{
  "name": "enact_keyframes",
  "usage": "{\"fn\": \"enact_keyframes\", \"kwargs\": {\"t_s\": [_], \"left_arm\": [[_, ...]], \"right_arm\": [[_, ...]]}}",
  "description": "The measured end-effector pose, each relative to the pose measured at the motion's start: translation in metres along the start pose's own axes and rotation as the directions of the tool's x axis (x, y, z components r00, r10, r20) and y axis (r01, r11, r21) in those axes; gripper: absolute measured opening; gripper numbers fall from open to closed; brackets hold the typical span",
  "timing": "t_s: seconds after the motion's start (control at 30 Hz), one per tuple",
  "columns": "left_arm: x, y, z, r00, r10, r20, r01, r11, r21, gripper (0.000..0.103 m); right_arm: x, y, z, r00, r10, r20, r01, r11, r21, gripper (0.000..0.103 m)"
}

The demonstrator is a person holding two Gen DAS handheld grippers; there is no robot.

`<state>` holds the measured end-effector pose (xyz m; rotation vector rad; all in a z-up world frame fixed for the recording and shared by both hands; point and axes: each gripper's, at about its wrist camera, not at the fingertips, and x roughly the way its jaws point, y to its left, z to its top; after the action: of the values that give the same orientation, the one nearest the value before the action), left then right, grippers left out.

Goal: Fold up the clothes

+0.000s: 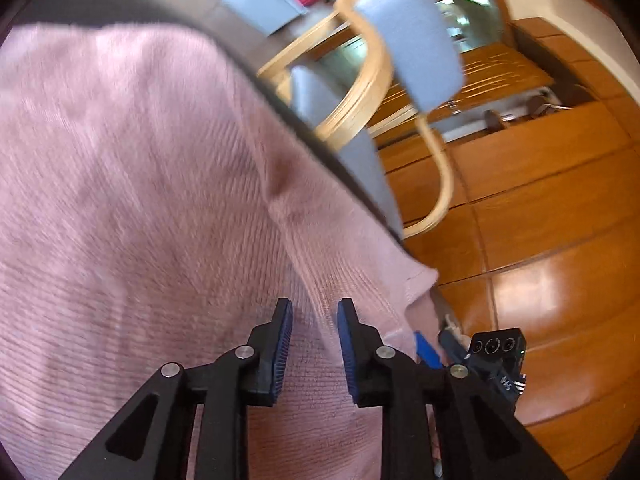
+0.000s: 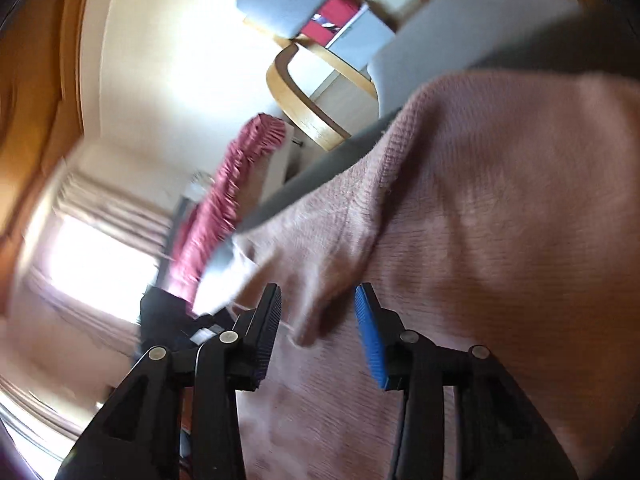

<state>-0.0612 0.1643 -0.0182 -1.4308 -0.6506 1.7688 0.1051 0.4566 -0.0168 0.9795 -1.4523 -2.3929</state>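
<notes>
Pink knit sweater (image 1: 132,184) is lying spread on a dark grey desk (image 1: 100,4), one edge draping past the desk's rim toward the wooden floor (image 1: 560,240). In the right wrist view the same sweater (image 2: 500,208) is filling the right side of the frame, a folded-over flap with a ribbed hem running down toward the fingers.

Left gripper (image 1: 315,344): fingers are standing apart, pads not pressing anything. A ridge of knit is passing between them, loose, so released, not grasping. Right gripper (image 2: 318,332): fingers are also parted, wider gap, with a sleeve end or cuff lying between and just ahead of them, no clamp on it. The other gripper is showing at the lower right of the left view, just beside the draped corner.

Handling, as a judgement:
- Soft, limp, light. No stiffness, so it is going to sag from wherever it is pinched.
- Fuzzy rib knit should be gripping the ridged pads well, slip unlikely. Stretch is the bigger risk: pulling hard is going to distort the fold.
- Best hold looks like the thicker seamed parts: cuff, hem, shoulder seam. Single-layer body fabric is going to bunch.
- Overhanging edge may be dragging the rest off the desk if lifted from one side only, so both hands ought to be lifting together.

Both views are blurred, so I cannot tell exact layer count at the flap.
</notes>
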Motion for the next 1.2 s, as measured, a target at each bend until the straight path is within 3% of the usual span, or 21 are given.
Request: {"fn": "enact_keyframes", "kwargs": {"t_s": [0.13,0.3,0.37,0.43,0.53,0.7,0.8,0.9,0.93,0.97,1.1,1.2], "left_arm": [[0.007,-0.006,0.0,1.0,0.014,0.012,-0.014,0.999,-0.031,0.024],[-0.011,0.008,0.0,0.998,0.002,0.066,0.005,0.994,-0.111,0.024],[-0.011,0.009,-0.001,0.998,-0.002,0.063,0.009,0.992,-0.123,0.024],[-0.008,0.007,-0.002,0.999,-0.004,0.053,0.01,0.993,-0.114,0.024],[0.002,0.003,-0.002,0.998,-0.043,0.041,0.048,0.99,-0.131,0.026],[0.006,0.008,-0.001,0.992,-0.124,0.036,0.127,0.986,-0.109,0.026],[0.009,0.006,-0.003,0.988,-0.147,0.056,0.149,0.989,-0.025,0.025],[0.011,-0.008,-0.01,0.993,-0.095,0.07,0.083,0.986,0.147,0.013],[0.01,-0.01,-0.01,0.993,-0.101,0.068,0.089,0.983,0.163,0.012],[0.009,-0.01,-0.009,0.991,-0.119,0.068,0.106,0.98,0.171,0.011],[0.005,0.007,-0.001,0.971,-0.231,0.068,0.225,0.971,0.083,0.006],[0.004,0.013,0.003,0.967,-0.243,0.078,0.24,0.97,0.044,0.005]], "right_arm": [[0.02,-0.006,0.004,0.999,0.043,-0.003,-0.042,0.997,0.067,0.042],[0.032,-0.003,0.0,0.999,0.033,-0.014,-0.033,0.999,0.04,0.039],[0.033,-0.002,-0.001,1.0,0.018,-0.023,-0.018,1.0,0.003,0.033],[0.036,-0.001,-0.004,1.0,-0.011,-0.024,0.01,0.999,-0.04,0.018],[0.035,0.001,-0.006,0.999,-0.007,-0.044,0.004,0.998,-0.067,0.019],[0.031,-0.005,-0.006,0.997,0.007,-0.075,-0.009,1.0,-0.023,0.019],[0.037,-0.004,-0.006,0.997,0.005,-0.081,-0.009,0.999,-0.047,0.019],[0.037,0.004,-0.008,0.997,-0.031,-0.067,0.022,0.992,-0.123,0.017],[0.037,0.005,-0.008,0.997,-0.04,-0.059,0.032,0.99,-0.138,0.008],[0.034,0.004,-0.007,0.998,-0.042,-0.04,0.036,0.99,-0.135,0.008],[-0.004,0.008,0.0,0.995,-0.012,0.103,0.03,0.984,-0.173,0.007],[-0.018,0.014,0.001,0.995,-0.023,0.101,0.044,0.977,-0.21,0.006]]}}
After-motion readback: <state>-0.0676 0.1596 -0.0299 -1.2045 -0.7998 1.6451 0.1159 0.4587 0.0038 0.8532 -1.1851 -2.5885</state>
